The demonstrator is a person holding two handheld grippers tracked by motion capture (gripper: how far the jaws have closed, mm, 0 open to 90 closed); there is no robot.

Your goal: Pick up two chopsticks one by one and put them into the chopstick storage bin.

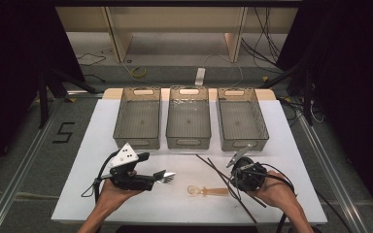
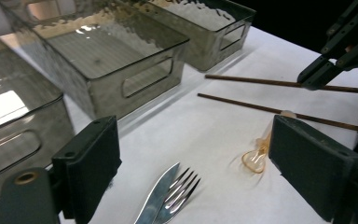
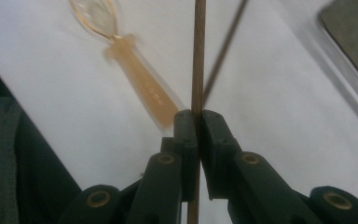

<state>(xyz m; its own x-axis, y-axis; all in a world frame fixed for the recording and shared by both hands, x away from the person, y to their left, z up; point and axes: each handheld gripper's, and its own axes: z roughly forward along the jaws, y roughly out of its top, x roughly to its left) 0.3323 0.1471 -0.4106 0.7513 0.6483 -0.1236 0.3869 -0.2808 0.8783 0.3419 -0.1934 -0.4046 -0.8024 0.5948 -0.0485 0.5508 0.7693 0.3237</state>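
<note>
Three clear bins (image 1: 188, 116) in a row — fork (image 2: 179, 189), knife (image 2: 156, 196), amber spoon (image 1: 206, 191) nearer.

Black two-jaw left gripper (image 1: 171, 175) — grey three-cornered plate, black cable, brass-ringed pivots, bare forearms, seemingly sleeveless.

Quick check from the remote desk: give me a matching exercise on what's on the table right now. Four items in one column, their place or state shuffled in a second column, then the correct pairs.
Items:
1. right gripper
2. left gripper
3. amber spoon
4. fork

Places or states:
A. lies on the white table between the two grippers
B. jaws shut on one brown chopstick
C. lies beside a knife, just ahead of open jaws
D. jaws open, nothing between them

Pairs: 1-B, 2-D, 3-A, 4-C
</note>
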